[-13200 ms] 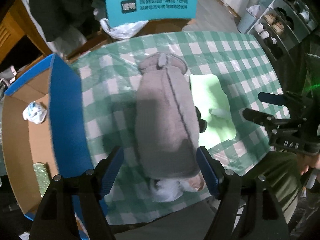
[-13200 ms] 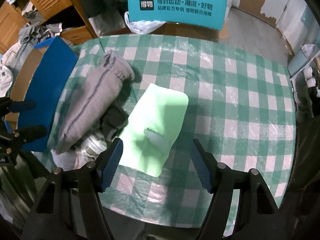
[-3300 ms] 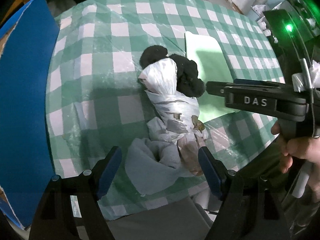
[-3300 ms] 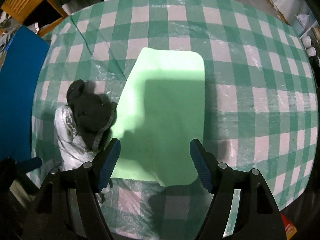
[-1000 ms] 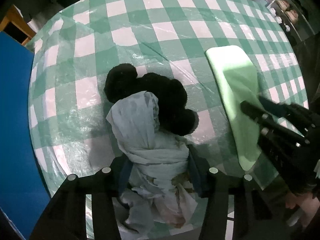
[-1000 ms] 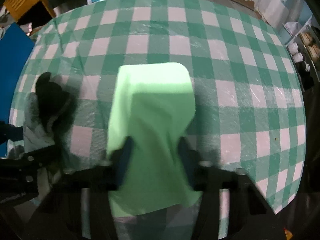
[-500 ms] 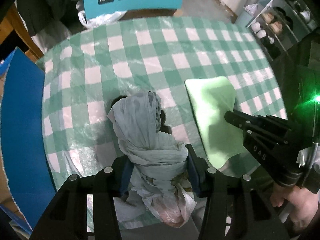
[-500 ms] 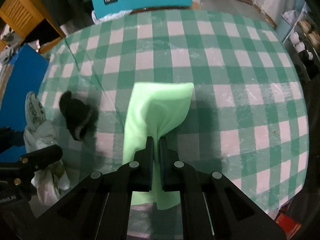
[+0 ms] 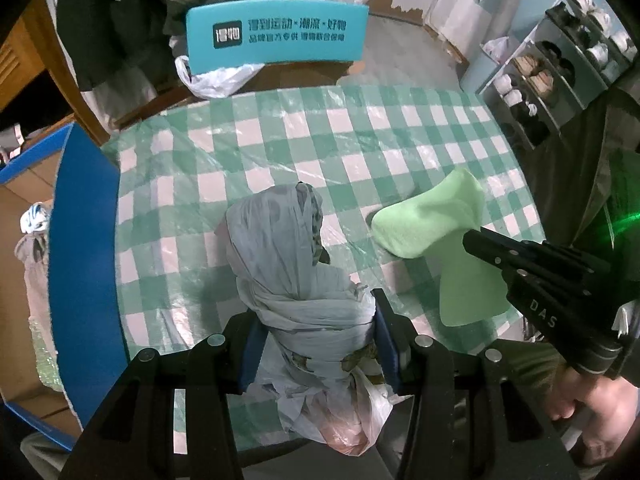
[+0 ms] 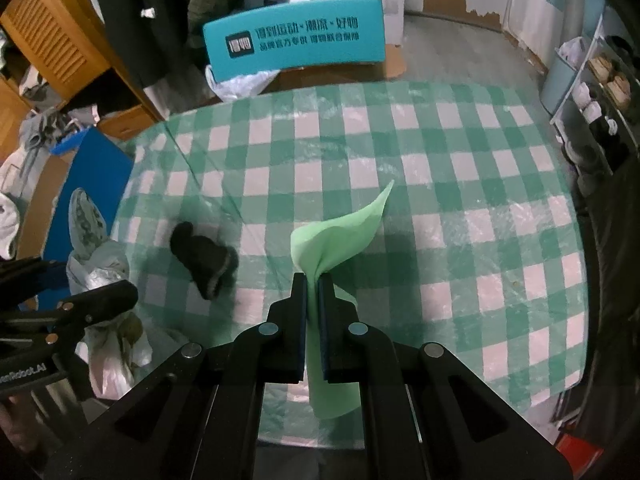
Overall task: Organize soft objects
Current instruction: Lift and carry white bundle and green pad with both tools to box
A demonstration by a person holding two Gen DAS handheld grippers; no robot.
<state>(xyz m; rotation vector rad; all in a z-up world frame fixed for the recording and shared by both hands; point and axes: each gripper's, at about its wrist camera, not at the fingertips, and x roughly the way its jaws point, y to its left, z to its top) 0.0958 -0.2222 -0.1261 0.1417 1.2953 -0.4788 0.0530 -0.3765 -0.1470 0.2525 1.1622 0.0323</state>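
Nearest the cameras, a pale grey cloth bundle point(image 9: 304, 280) is clamped between the jaws of the left gripper point(image 9: 316, 336) and held above the green checked tablecloth point(image 10: 440, 168). To its right, a light green cloth point(image 10: 340, 236) is pinched by the tightly closed right gripper point(image 10: 313, 280) and lifted off the table. Between them, slightly farther, a black knitted item point(image 10: 204, 258) is seen lying on the tablecloth. At the left, a blue cardboard box point(image 9: 80, 240) stands beside the table; at the far edge, a teal chair back point(image 10: 296, 46) is visible.
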